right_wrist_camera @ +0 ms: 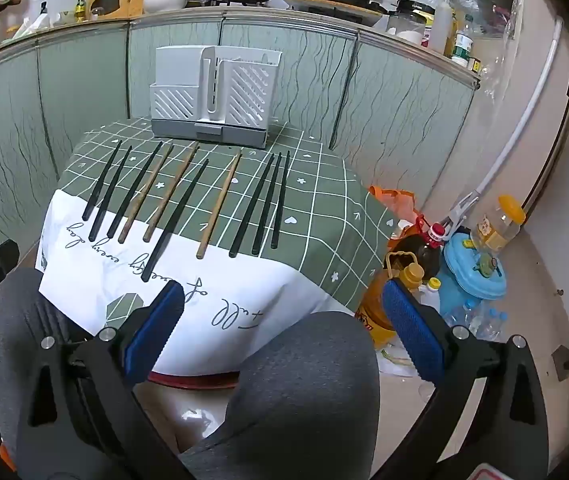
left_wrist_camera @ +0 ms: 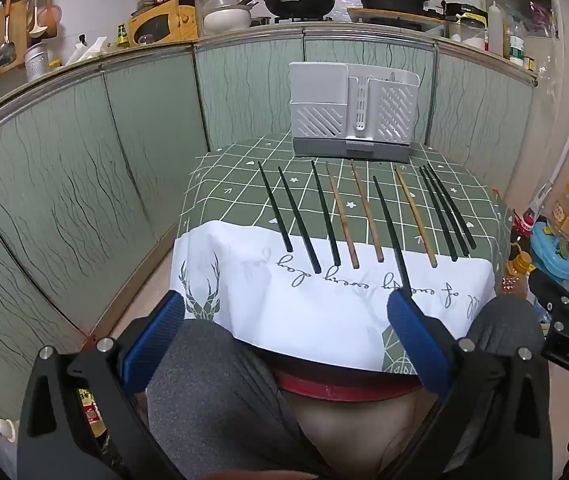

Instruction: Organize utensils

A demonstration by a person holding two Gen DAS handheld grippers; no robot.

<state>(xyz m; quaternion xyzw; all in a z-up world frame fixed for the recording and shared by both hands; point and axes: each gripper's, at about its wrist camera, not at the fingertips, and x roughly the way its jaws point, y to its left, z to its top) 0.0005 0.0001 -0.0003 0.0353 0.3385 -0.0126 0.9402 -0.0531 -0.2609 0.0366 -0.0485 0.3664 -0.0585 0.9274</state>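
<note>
Several chopsticks lie side by side on a small table with a green checked cloth [left_wrist_camera: 476, 204] [right_wrist_camera: 332, 224]: black chopsticks [left_wrist_camera: 299, 220] [right_wrist_camera: 172, 220] and wooden chopsticks [left_wrist_camera: 366, 210] [right_wrist_camera: 218, 208]. Behind them stands a white slotted utensil holder [left_wrist_camera: 352, 112] [right_wrist_camera: 212, 96]. My left gripper [left_wrist_camera: 284, 312] hovers open over the table's near edge, with nothing between its blue pads. My right gripper [right_wrist_camera: 282, 304] is also open and holds nothing, near the table's front right corner. The longest black chopstick ends just short of the left gripper's right pad.
Green cabinet fronts [left_wrist_camera: 84, 168] run behind and left of the table, under a crowded kitchen counter. Bottles and a blue container [right_wrist_camera: 472, 276] stand on the floor to the right. A person's grey-clad knees [right_wrist_camera: 304, 380] sit below the table edge.
</note>
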